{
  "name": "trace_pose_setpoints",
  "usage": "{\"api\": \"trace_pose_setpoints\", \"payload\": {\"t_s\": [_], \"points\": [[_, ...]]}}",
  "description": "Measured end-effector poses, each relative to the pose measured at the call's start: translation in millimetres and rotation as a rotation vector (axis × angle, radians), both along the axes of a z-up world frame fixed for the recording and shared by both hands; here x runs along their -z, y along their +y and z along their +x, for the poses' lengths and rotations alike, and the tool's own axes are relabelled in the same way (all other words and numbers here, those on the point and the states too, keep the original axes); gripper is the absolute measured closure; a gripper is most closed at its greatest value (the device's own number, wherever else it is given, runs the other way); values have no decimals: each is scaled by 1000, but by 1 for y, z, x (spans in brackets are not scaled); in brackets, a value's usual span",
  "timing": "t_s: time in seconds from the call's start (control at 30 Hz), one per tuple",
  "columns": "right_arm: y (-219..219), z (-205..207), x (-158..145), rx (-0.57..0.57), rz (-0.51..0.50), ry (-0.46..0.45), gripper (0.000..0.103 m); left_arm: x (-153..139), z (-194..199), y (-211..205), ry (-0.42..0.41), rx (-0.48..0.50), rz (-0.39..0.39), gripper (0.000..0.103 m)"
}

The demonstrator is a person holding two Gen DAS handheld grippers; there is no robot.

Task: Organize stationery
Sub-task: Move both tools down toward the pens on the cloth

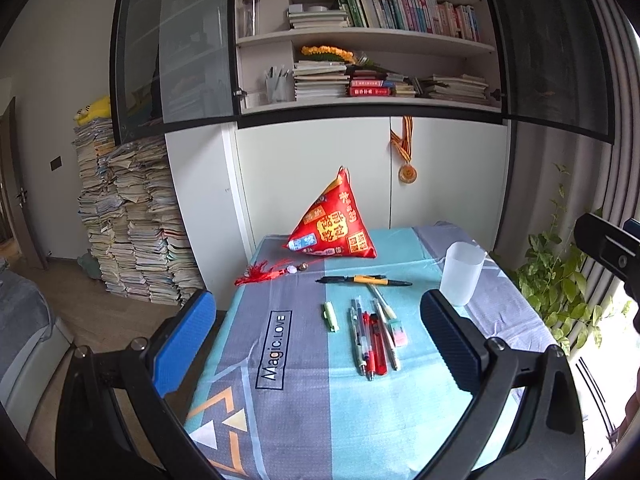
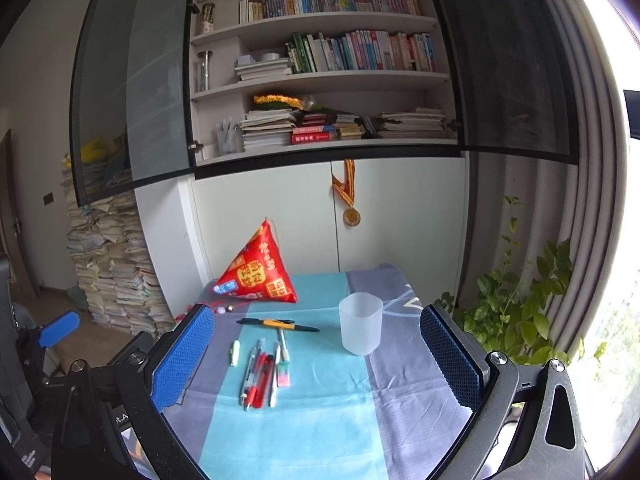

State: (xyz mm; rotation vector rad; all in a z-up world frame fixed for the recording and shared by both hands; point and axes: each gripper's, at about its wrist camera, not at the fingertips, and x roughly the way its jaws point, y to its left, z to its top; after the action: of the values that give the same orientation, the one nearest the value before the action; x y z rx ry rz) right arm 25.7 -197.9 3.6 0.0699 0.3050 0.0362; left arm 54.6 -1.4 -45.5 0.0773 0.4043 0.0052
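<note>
Above the near table edge, left gripper hangs with jaws spread wide, nothing between them. Right gripper same: wide apart, empty, raised over the near side of the table.

Between the left fingers lies the stationery on the tablecloth. Bundle of pens, red and clear ones, packed side by side, pointing roughly toward camera. Pink-green eraser touching the bundle's right side. Small green highlighter alone, just left of the bundle. Black-yellow pen lies crosswise behind them. White pen slants from under it toward the eraser.

Frosted cup stands upright at right, apart from the pens, looks empty.

Farther back: red pyramid pouch with red tassel trailing left. Medal hangs on the cabinet door behind. Bookshelf above, stacked papers on the floor left, plant right.
</note>
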Motion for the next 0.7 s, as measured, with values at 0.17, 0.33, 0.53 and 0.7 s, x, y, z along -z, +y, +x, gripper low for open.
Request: {"api": "trace_pose_setpoints", "payload": {"t_s": [0.17,0.33,0.53,0.7], "points": [[-1,18,15,-29,15,56,0,19,19,3,68,-2,-8,2],[0,42,32,-50,19,123,6,36,37,4,118,-4,-7,9],[2,76,60,-124,50,239,41,65,67,-4,236,65,-22,43],[8,115,94,-167,39,363,56,96,98,-8,343,79,-27,55]]}}
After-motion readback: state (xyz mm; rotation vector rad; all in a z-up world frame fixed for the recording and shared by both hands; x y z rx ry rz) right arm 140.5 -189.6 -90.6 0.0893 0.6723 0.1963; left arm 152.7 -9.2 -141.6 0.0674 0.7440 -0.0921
